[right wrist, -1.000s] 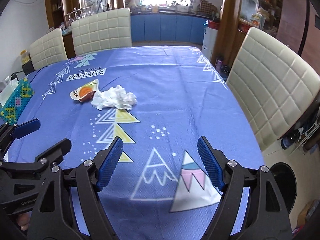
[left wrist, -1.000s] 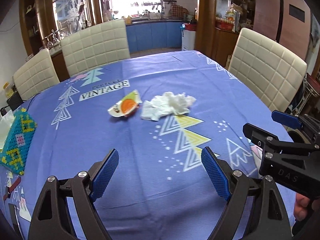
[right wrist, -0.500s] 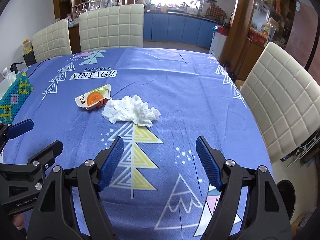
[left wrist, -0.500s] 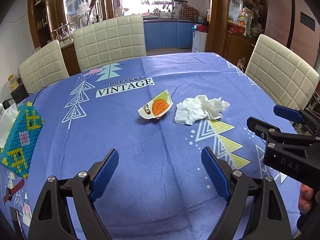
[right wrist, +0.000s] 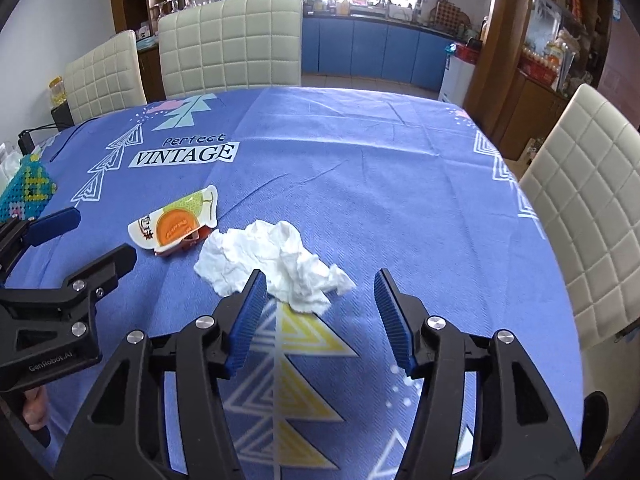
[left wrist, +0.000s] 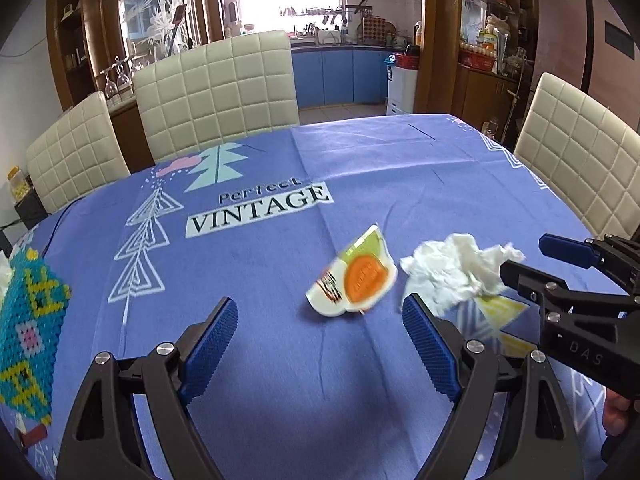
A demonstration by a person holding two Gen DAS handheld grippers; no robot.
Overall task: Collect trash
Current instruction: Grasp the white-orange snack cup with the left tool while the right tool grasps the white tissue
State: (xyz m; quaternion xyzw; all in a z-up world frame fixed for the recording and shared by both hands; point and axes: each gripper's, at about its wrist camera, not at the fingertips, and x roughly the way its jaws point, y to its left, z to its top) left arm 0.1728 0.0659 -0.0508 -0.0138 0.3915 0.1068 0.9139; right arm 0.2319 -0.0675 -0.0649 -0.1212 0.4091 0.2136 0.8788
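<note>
Trash, two pieces: a crumpled white tissue (right wrist: 276,266) and a torn snack wrapper (right wrist: 176,220) with an orange disc print. Both lie near the middle of the worktop (right wrist: 380,184), which is covered by a blue patterned cloth. Wrapper and tissue sit just beside each other, edges almost touching.

Right claw (right wrist: 320,312) is aimed down at the tissue. Its jaws have just been closing and now stand partly apart. The tissue's near edge lies just beyond the tips, so nothing is between the pads and nothing is gripped. Narrower gap probably suits a soft, small wad.

Left claw (left wrist: 320,344) stands wide apart and empty, lined up on the wrapper (left wrist: 354,278), which lies ahead of the tips and is not yet between them. Wide setting likely chosen because the wrapper is flat and broad.

Judgement: one claw per item, both at approach stage, no pickup done. A thin wrapper lying flat on cloth may slip from the pads or drag the cloth.

A beaded tissue-box cover (left wrist: 24,328) sits at the left edge of the worktop, well apart.
</note>
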